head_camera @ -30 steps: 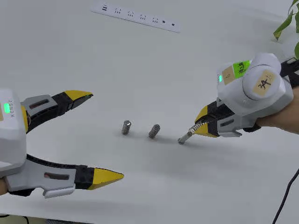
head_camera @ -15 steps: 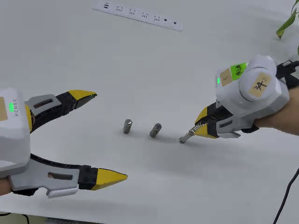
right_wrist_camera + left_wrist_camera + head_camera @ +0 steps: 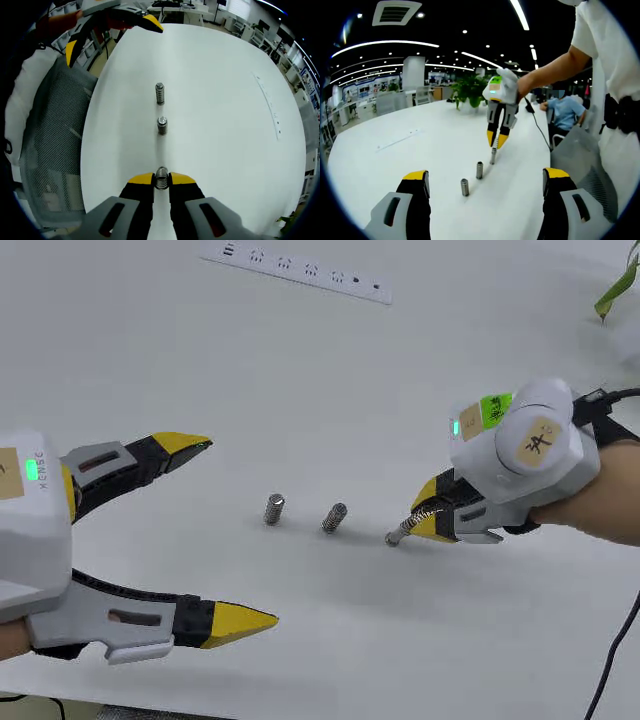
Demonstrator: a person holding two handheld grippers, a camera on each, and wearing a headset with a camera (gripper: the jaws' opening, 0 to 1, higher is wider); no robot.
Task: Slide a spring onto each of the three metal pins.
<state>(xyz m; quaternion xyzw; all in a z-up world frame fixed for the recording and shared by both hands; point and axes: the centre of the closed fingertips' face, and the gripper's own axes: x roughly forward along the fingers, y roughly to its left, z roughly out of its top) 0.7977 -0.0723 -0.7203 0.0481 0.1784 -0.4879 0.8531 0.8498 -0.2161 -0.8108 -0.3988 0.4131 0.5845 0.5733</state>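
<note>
Right gripper (image 3: 161, 181): jaws pressed together at the yellow tips, pinching the third spring (image 3: 161, 175) by its upper coils. Third pin (image 3: 396, 536): directly beneath that spring, bare lower shank showing, foot at the table (image 3: 300, 370), shaft leaning up toward the jaws in the head view; the spring is judged partly threaded and not yet seated. Handling note, as judgement: bring the spring's axis into line with the pin before pushing, since a sideways pull could tip so small a pin; press straight down along the shaft and let go only once the coils rest low, because a compressed spring may jump when freed. Holders and contents: the pins serve as the holders. Middle pin (image 3: 162, 125): upright, one spring wound round it, head exposed on top. Far pin (image 3: 159, 93): upright, one spring round it likewise; both judged complete, leaving two of three done. All three pins stand in one row, near one another but apart. Left gripper (image 3: 238, 530): beyond the far pin in the right gripper view, jaws spread wide, carrying nothing, well apart from the row. Power strip (image 3: 300, 270): white, lying at the far side of the table. Plant (image 3: 620, 290): green leaves at the far edge.
</note>
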